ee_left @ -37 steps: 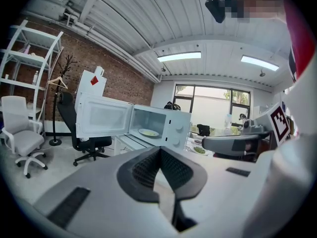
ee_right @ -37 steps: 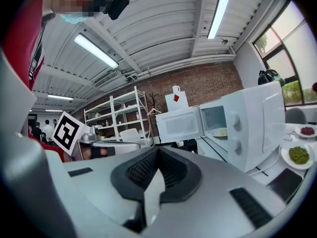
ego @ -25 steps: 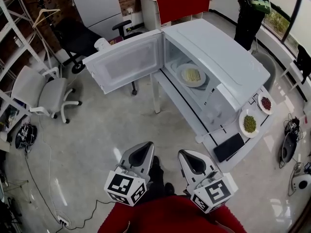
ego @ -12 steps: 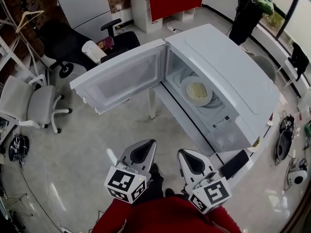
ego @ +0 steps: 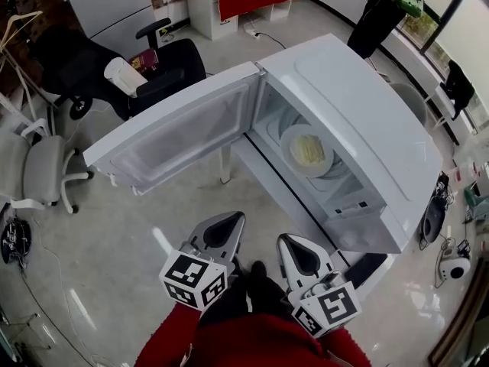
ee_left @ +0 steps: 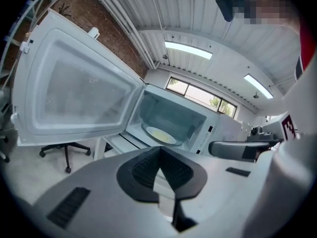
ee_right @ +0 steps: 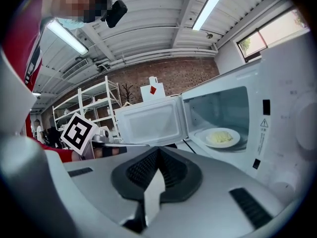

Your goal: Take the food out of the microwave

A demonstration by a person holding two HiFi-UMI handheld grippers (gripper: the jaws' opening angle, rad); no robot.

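Microwave (ego: 367,121), door (ego: 183,132) open, one plate of food (ego: 306,151) inside, left tool (ego: 231,222) and right tool (ego: 289,243) both closed, empty.

White table (ego: 279,193) has the microwave (ego: 367,121) sitting on it, door wide open, plus a flat black thing (ego: 367,268) at the near corner. Shiny pale floor (ego: 137,228) underneath, with a grey chair (ego: 46,167) and a black chair (ego: 168,71) parked on it.

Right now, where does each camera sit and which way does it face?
Head view: above, facing steeply down at the open microwave; left gripper, right gripper and red clothing show.
Left gripper view: on that gripper, along its shut jaws toward the door and plate.
Right gripper view: likewise, jaws shut, facing the plate.
Shared: all three see the plate.
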